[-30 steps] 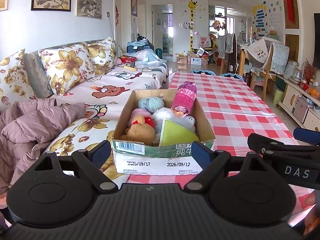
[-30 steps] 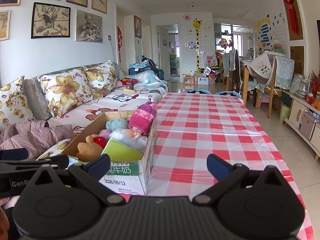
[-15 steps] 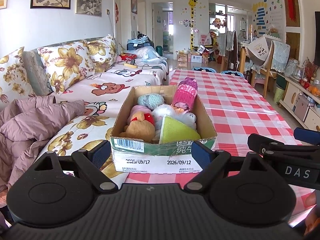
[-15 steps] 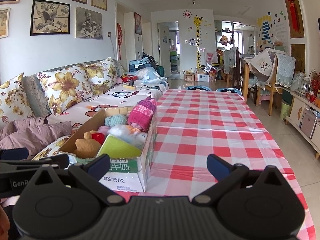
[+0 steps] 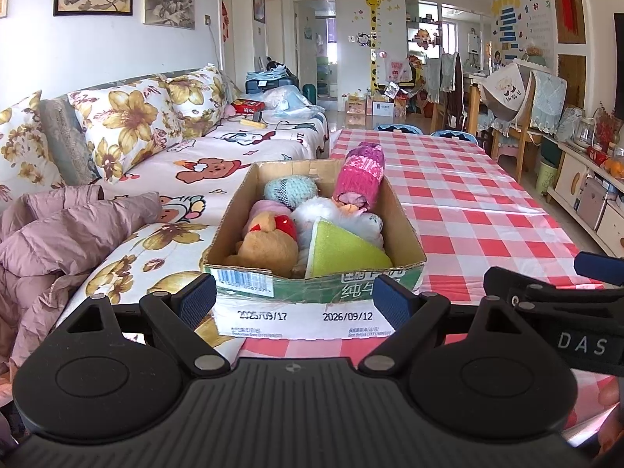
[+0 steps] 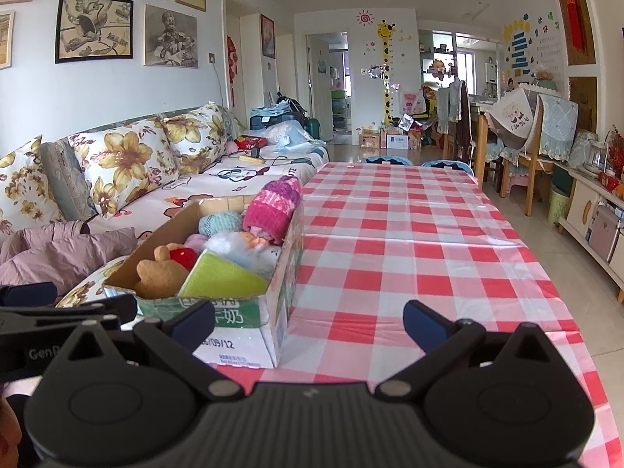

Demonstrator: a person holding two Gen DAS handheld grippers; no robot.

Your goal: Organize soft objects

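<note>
1. Cardboard box (image 5: 312, 292) stands at the near left edge of the tabletop (image 5: 468, 202), which carries a red-and-white checked cloth. The box is open at the top and packed with soft objects.
2. Contents: brown plush bear (image 5: 265, 251) at near left; green sponge wedge (image 5: 343, 253) at near right; white fluffy toy (image 5: 331, 214) behind the wedge; teal knitted ball (image 5: 288, 191) at the far left; pink knitted hat (image 5: 360, 175) leaning on the far right wall and rising above the rim.
3. Left tongs (image 5: 294, 298): released, jaws spread wide, nothing between them, held level just before the box's near wall.
4. Right tongs (image 6: 308, 319): released, jaws spread, empty, held over the checked cloth just right of the box.
5. Surroundings: sofa (image 5: 163, 163) with floral cushions (image 5: 121, 124) runs along the tabletop's left side; a mauve padded jacket (image 5: 66, 230) lies on it near the box.
6. Obstructions: the rest of the cloth beyond and right of the box lies bare; chairs (image 6: 518, 148) stand at the far right, well apart.
</note>
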